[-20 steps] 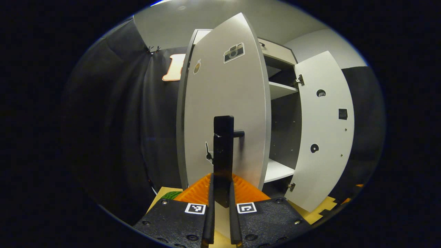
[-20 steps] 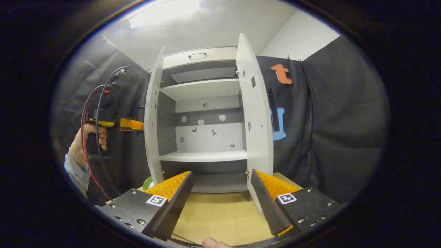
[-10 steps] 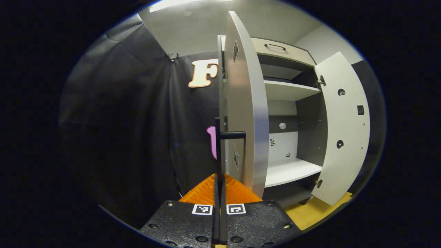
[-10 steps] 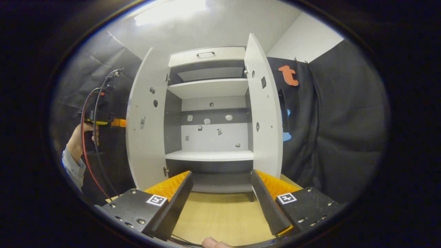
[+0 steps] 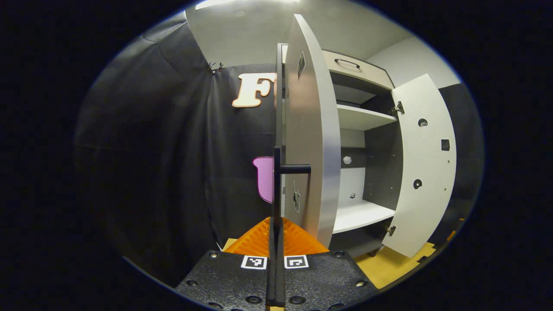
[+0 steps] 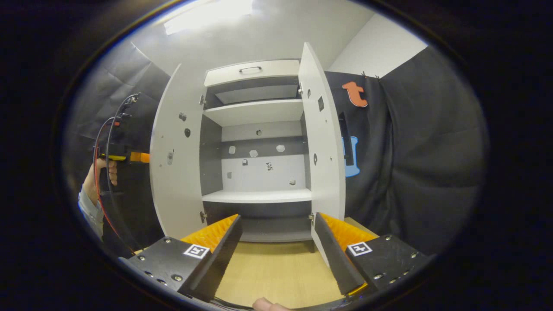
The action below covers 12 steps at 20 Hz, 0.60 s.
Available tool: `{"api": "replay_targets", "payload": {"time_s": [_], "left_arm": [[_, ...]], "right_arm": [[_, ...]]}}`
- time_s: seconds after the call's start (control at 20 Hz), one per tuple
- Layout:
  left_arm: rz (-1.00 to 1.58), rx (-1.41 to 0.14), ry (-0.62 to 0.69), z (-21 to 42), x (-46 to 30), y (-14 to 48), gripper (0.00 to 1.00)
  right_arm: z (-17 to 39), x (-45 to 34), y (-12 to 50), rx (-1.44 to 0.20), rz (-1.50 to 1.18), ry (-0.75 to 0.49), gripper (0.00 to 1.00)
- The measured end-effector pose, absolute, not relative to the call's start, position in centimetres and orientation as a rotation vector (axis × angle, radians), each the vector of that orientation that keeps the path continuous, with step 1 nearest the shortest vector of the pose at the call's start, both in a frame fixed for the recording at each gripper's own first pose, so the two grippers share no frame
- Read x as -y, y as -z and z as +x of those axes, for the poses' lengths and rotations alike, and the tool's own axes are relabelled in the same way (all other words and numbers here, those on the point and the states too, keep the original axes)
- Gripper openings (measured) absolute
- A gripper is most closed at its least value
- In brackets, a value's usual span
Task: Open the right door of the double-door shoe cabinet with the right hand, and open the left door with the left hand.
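The shoe cabinet [image 6: 255, 172] stands in the middle of the right gripper view, on the wooden floor [image 6: 276, 268], with both doors swung out. The right door [image 6: 322, 142] is open and free. The left door [image 5: 313, 142] is also wide open, so the task looks almost finished. The left gripper [image 5: 275, 233] is closed on the door handle [image 5: 276, 181], its 2 fingers pressing it. The right gripper [image 6: 276, 242] is spread wide and holds nothing. Next, I think, the left gripper must release the handle and move back. From the right gripper view the handle is hidden behind the left door.
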<state>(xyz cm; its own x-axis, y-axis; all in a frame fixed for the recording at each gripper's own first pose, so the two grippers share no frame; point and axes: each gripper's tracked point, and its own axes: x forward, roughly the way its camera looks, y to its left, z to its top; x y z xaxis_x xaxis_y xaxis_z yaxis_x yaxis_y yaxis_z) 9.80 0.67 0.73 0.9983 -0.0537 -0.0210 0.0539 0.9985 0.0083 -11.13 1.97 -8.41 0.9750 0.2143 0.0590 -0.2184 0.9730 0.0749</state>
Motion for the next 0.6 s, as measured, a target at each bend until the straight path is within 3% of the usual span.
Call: {"api": "replay_targets", "payload": {"time_s": [0.4,0.45,0.55,0.6], "left_arm": [[-0.007,-0.028,0.057,9.78,-0.60,-0.62,0.00],[-0.018,-0.023,0.061,9.58,-0.28,-0.84,0.07],[-0.032,-0.003,0.060,9.47,0.18,-1.18,0.07],[-0.033,0.005,0.058,9.03,0.35,-1.30,0.13]], "right_arm": [[-11.32,-1.96,8.37,0.056,0.076,-0.223,1.00],[-11.35,-1.96,8.34,0.058,0.079,-0.225,1.00],[-11.30,-2.00,8.29,0.058,0.083,-0.224,1.00],[-11.19,-2.00,8.25,0.058,0.083,-0.221,1.00]]}}
